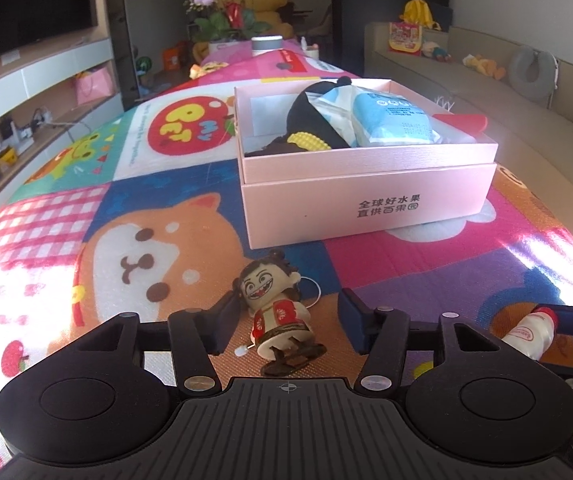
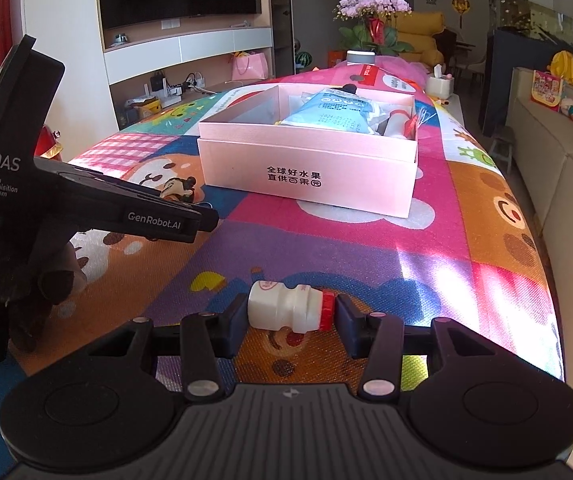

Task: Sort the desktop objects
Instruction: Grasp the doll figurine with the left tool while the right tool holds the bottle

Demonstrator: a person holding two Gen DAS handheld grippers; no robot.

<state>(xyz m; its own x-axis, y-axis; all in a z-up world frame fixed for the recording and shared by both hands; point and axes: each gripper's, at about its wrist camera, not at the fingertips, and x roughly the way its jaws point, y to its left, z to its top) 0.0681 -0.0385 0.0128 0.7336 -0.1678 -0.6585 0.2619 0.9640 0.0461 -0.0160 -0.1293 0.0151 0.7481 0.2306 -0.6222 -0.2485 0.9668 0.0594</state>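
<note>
A small wind-up doll (image 1: 264, 284) in a red vest lies on the colourful mat between the fingers of my left gripper (image 1: 288, 306). The left finger is at its hair and the right finger stands apart from it, so the jaws are open. A white yoghurt bottle (image 2: 282, 308) with a red cap lies sideways, with my right gripper (image 2: 291, 307) shut on it, base against one pad and cap against the other. The bottle (image 1: 526, 332) also shows at the right of the left wrist view. Ahead stands the open pink box (image 1: 366, 200) (image 2: 306, 168).
The box holds a blue wipes pack (image 1: 390, 120), a black item with a yellow part (image 1: 306, 132) and a red piece (image 1: 466, 122). A white cylinder (image 1: 266, 44) and a flower pot (image 2: 370, 28) stand at the far end. A sofa (image 1: 486, 92) runs along the right.
</note>
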